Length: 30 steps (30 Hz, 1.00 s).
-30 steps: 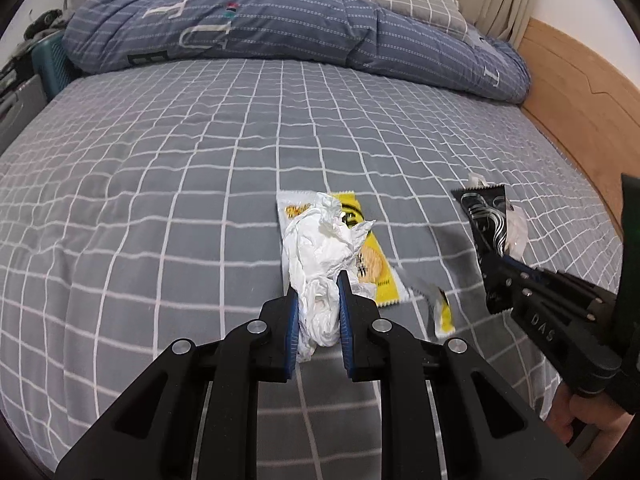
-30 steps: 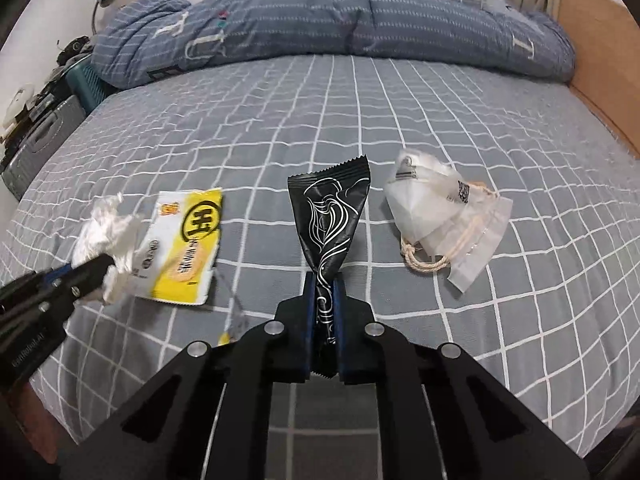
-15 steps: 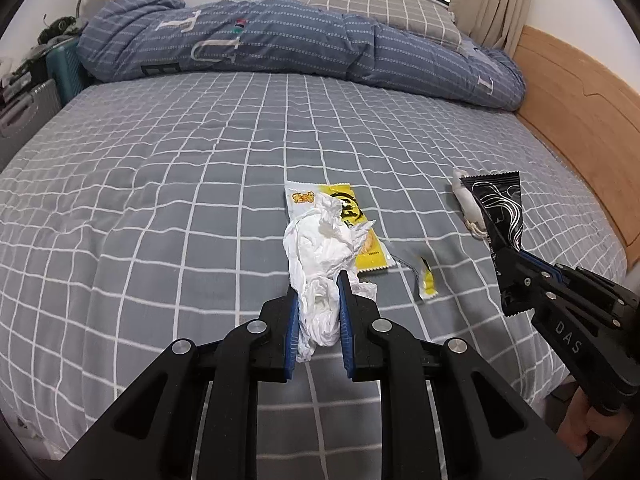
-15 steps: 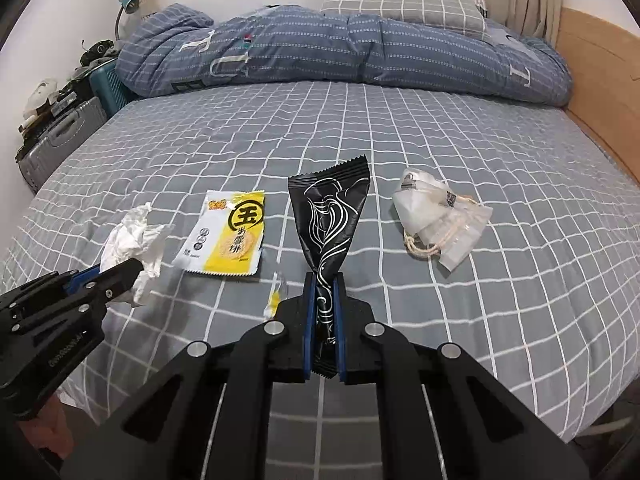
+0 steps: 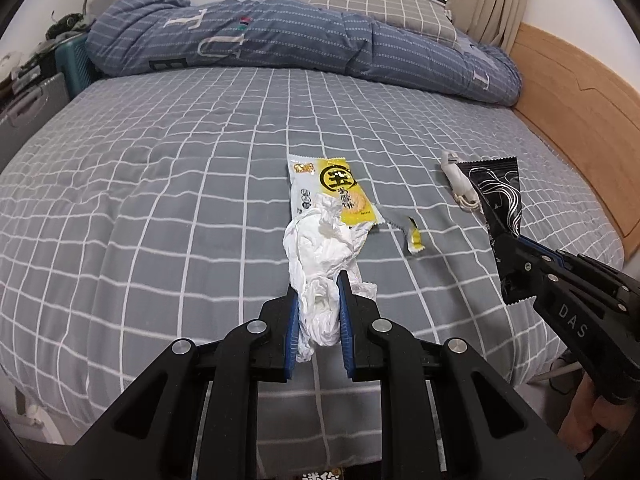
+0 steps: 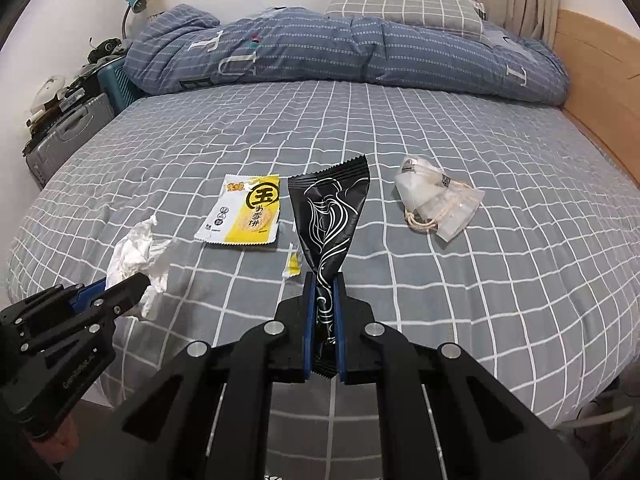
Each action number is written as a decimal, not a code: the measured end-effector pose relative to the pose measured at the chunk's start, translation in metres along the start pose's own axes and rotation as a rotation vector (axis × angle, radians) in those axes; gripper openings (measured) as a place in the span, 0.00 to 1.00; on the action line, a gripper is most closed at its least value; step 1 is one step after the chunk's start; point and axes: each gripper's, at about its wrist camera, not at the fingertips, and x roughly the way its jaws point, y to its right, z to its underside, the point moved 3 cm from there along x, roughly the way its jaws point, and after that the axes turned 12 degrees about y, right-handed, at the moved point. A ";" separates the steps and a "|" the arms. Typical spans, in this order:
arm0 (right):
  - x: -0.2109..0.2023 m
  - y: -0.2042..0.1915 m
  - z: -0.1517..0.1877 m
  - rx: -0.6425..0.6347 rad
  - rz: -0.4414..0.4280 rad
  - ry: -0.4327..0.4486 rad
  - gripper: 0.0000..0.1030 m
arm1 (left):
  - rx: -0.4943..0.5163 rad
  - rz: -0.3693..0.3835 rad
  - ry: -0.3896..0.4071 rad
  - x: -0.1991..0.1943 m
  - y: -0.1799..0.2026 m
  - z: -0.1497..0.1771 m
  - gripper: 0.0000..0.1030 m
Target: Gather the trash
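Note:
My left gripper (image 5: 318, 286) is shut on a crumpled white tissue (image 5: 320, 248) and holds it above the near edge of the bed. My right gripper (image 6: 322, 280) is shut on a black wrapper with white swirls (image 6: 330, 216), also lifted off the bed. In the left wrist view the right gripper (image 5: 510, 246) and the black wrapper (image 5: 498, 192) show at the right. In the right wrist view the left gripper (image 6: 140, 280) and the tissue (image 6: 136, 252) show at the left. A yellow and white snack packet (image 6: 246, 214), a small torn yellow strip (image 6: 294, 266) and a clear plastic bag with string (image 6: 436, 204) lie on the bed.
The bed has a grey checked sheet (image 6: 480, 280). A rolled blue duvet (image 6: 340, 52) and a pillow (image 6: 404, 8) lie at the far side. A wooden headboard (image 5: 580, 120) runs along the right. Suitcases and clutter (image 6: 68, 132) stand left of the bed.
Both grippers have lifted and pulled back toward the bed's near edge with their loads. The snack packet, the strip and the plastic bag stay on the sheet.

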 end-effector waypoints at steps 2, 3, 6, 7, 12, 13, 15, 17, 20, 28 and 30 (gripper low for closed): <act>-0.004 -0.003 0.001 -0.003 -0.001 0.004 0.08 | -0.002 0.001 0.001 -0.005 0.000 0.002 0.16; -0.007 -0.004 0.002 -0.003 -0.004 0.004 0.08 | -0.004 0.004 0.002 -0.009 0.000 0.004 0.16; -0.014 -0.006 0.007 0.000 -0.010 0.004 0.08 | -0.008 0.007 0.001 -0.016 0.001 0.009 0.16; -0.015 -0.007 0.008 0.003 -0.013 0.003 0.08 | -0.010 0.009 0.000 -0.018 0.001 0.011 0.16; -0.026 -0.013 0.014 -0.004 -0.024 0.005 0.08 | -0.001 0.000 -0.007 -0.026 0.003 0.021 0.16; -0.028 -0.015 0.014 -0.006 -0.026 0.007 0.08 | 0.000 -0.003 -0.007 -0.028 0.003 0.022 0.16; -0.033 -0.017 0.015 -0.009 -0.029 0.011 0.08 | -0.002 -0.004 -0.006 -0.032 0.003 0.025 0.16; -0.037 -0.019 0.016 -0.012 -0.033 0.015 0.08 | -0.007 0.000 -0.005 -0.038 0.004 0.028 0.16; -0.044 -0.023 0.018 -0.015 -0.038 0.020 0.08 | -0.008 0.004 -0.001 -0.047 0.005 0.032 0.16; -0.060 -0.029 0.028 -0.024 -0.044 0.020 0.08 | 0.001 -0.002 0.001 -0.066 0.008 0.047 0.16; -0.064 -0.031 0.032 -0.028 -0.046 0.018 0.08 | 0.004 -0.003 -0.003 -0.070 0.008 0.052 0.16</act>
